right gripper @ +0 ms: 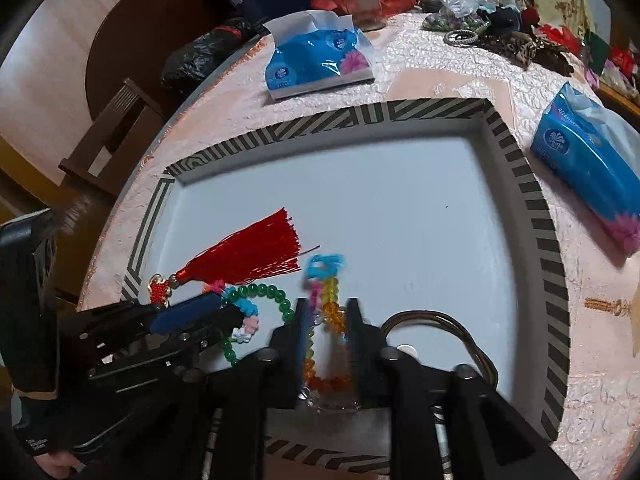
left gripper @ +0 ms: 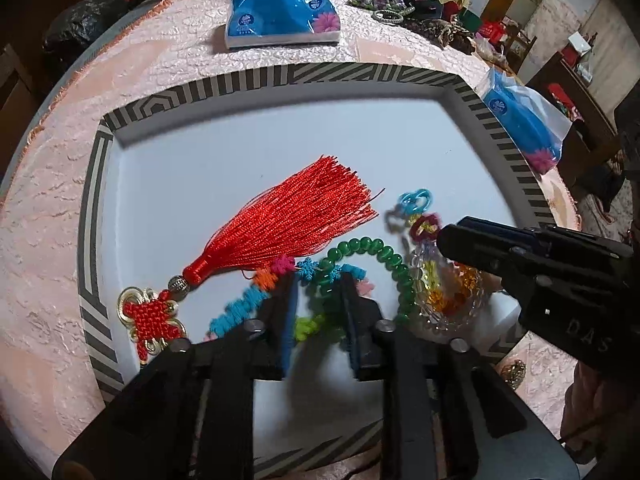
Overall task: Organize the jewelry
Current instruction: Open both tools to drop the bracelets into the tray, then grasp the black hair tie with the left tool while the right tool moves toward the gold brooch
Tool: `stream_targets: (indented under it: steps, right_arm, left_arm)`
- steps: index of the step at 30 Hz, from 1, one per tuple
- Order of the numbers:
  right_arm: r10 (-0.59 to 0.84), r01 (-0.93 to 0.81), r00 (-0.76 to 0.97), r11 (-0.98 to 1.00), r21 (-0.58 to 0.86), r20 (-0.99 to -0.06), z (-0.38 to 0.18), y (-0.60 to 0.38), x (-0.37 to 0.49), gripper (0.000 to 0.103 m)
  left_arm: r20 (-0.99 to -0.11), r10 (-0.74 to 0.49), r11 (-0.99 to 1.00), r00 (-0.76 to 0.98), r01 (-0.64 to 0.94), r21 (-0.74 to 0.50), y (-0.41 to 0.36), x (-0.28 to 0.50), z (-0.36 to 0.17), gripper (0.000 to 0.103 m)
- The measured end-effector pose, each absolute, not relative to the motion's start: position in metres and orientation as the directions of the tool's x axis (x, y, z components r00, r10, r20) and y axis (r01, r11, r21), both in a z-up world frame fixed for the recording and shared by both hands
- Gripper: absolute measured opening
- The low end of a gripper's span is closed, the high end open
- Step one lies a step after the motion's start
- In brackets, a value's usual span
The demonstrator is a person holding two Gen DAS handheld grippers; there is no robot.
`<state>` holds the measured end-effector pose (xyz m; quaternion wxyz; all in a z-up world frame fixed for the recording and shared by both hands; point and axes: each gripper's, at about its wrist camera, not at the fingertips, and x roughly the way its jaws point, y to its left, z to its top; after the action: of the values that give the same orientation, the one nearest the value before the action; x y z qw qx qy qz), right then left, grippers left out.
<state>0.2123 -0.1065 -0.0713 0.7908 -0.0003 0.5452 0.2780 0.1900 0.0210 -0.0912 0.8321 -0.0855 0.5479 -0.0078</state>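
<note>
All the jewelry sits bunched in the lower left of the striped tray (right gripper: 540, 216), and that makes sense to me: the wide white floor above is free room for spreading pieces apart. The red tassel (left gripper: 288, 224) lies fanned toward the upper middle, its knot near the tray's left rim. My left gripper (left gripper: 318, 312) hangs partly open, jaws straddling the green bead bracelet (left gripper: 372, 248) and the knitted flower strand (left gripper: 240, 304); I'd say the pads aren't pressing on either. My right gripper (right gripper: 326, 332) is also partly open, the amber bead strand (right gripper: 330, 300) running between its jaws, apparently unclamped. No earlier view, so that's all I'll call.
</note>
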Motion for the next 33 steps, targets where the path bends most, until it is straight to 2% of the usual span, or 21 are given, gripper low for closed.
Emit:
stream_targets:
  steps: [5, 7, 9, 10, 14, 16, 18, 21, 23, 27, 33]
  right_arm:
    - [0.443, -0.441, 0.284, 0.848, 0.295, -0.85, -0.061, -0.112, 0.21, 0.038]
    - [0.436, -0.453, 0.302, 0.848, 0.275, -0.848, -0.055, -0.115, 0.206, 0.038]
    - [0.426, -0.461, 0.322, 0.85, 0.253, -0.845, -0.047, -0.12, 0.199, 0.038]
    - [0.426, -0.463, 0.336, 0.852, 0.246, -0.84, -0.04, -0.124, 0.193, 0.038]
    - [0.372, -0.438, 0.393, 0.88, 0.185, -0.841, -0.023, -0.144, 0.17, 0.044]
    - [0.349, -0.426, 0.423, 0.891, 0.156, -0.836, -0.018, -0.158, 0.153, 0.051]
    - [0.299, -0.399, 0.48, 0.912, 0.098, -0.824, -0.014, -0.173, 0.132, 0.089]
    - [0.265, -0.387, 0.543, 0.921, 0.043, -0.797, -0.011, -0.189, 0.106, 0.101]
    - [0.236, -0.373, 0.541, 0.928, 0.021, -0.807, -0.016, -0.198, 0.092, 0.103]
    - [0.15, -0.345, 0.513, 0.938, -0.043, -0.845, -0.037, -0.209, 0.072, 0.103]
    - [0.157, -0.343, 0.367, 0.939, 0.024, -0.917, -0.088, -0.216, 0.047, 0.103]
  left_arm:
    - [-0.902, -0.112, 0.981, 0.417, -0.098, -0.167, 0.025, 0.188, -0.086, 0.052]
    - [-0.9, -0.086, 0.984, 0.427, -0.103, -0.143, 0.025, 0.187, -0.081, 0.054]
    - [-0.9, -0.061, 0.986, 0.431, -0.115, -0.122, 0.026, 0.185, -0.075, 0.065]
    - [-0.901, -0.053, 0.986, 0.43, -0.121, -0.115, 0.026, 0.183, -0.071, 0.066]
    - [-0.878, -0.031, 0.992, 0.478, -0.089, -0.084, 0.026, 0.166, -0.044, 0.067]
    - [-0.857, 0.0, 0.997, 0.515, -0.065, -0.039, 0.022, 0.152, -0.03, 0.067]
    - [-0.838, 0.036, 0.999, 0.545, -0.04, 0.017, 0.018, 0.133, -0.019, 0.073]
    - [-0.815, 0.045, 0.999, 0.578, -0.019, 0.042, 0.016, 0.101, -0.012, 0.079]
    - [-0.819, 0.033, 0.999, 0.572, -0.009, 0.034, 0.016, 0.081, -0.016, 0.079]
    - [-0.848, 0.104, 0.994, 0.519, -0.021, 0.109, 0.01, 0.047, -0.046, 0.079]
    - [-0.91, 0.092, 0.996, 0.403, -0.03, 0.087, 0.001, 0.014, -0.095, 0.079]
